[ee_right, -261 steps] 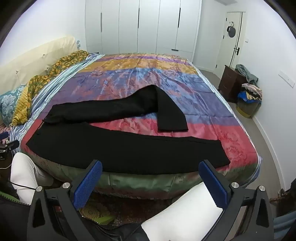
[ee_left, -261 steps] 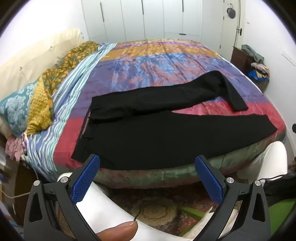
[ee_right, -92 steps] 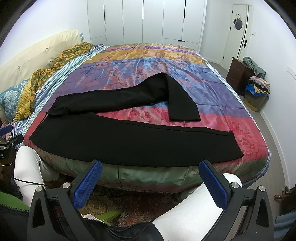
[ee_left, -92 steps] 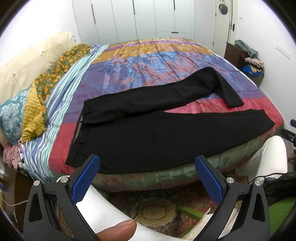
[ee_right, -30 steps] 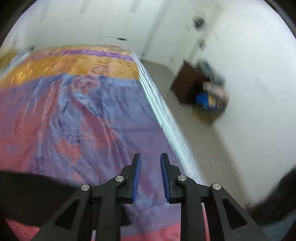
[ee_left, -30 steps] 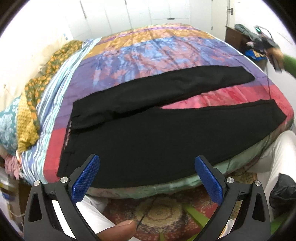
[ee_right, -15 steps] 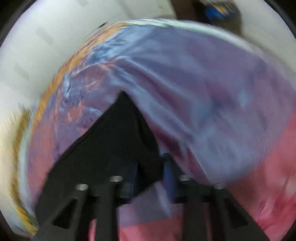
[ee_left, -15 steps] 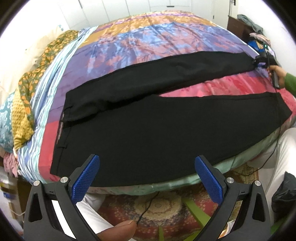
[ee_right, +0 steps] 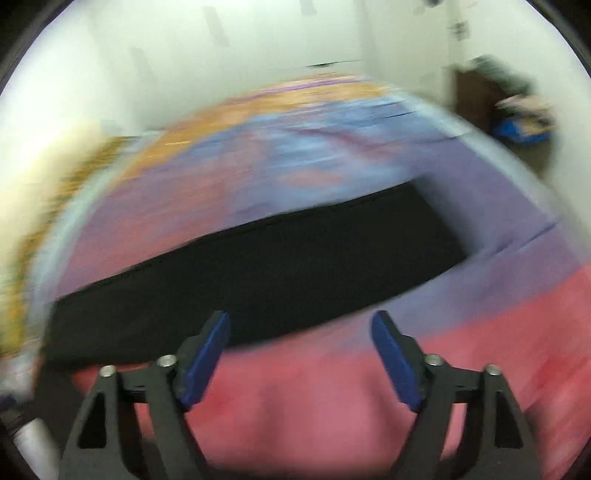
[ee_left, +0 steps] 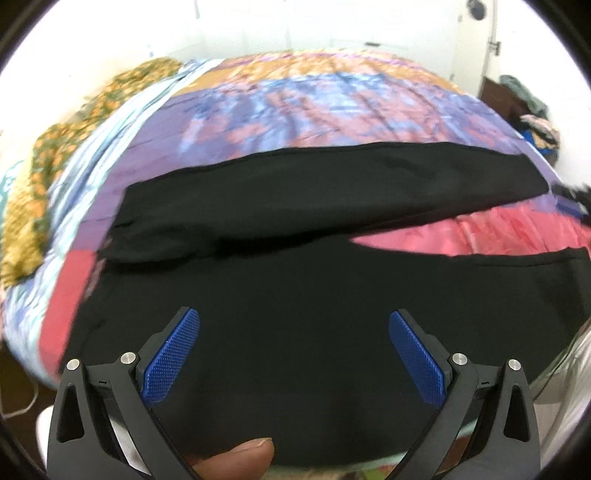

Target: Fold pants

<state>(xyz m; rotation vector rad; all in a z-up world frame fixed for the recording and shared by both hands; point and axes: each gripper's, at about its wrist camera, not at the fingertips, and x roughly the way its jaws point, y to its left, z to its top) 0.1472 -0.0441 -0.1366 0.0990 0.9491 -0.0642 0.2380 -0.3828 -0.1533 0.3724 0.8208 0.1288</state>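
Black pants point(ee_left: 295, 288) lie spread on the colourful bedspread point(ee_left: 332, 107), waist at the left, both legs running to the right. The far leg point(ee_right: 266, 273) now lies straight and flat. My left gripper point(ee_left: 293, 354) hovers open over the near leg and seat, nothing between its blue pads. In the blurred right wrist view my right gripper point(ee_right: 301, 354) hangs over the pink band of the bedspread just in front of the far leg; its jaws are opening and nothing is between them. The right gripper also shows as a dark blur point(ee_left: 576, 199) at the far leg's end.
Patterned pillows point(ee_left: 26, 206) lie at the bed's left side. A dark dresser with piled clothes point(ee_left: 532, 110) stands at the right wall. White wardrobe doors point(ee_left: 332, 22) are behind the bed. A thumb point(ee_left: 236, 458) shows at the left view's bottom edge.
The right gripper let go of the far leg's end, opened and drew back toward the near side. The left gripper moved forward and lower over the pants. The far leg is straightened.
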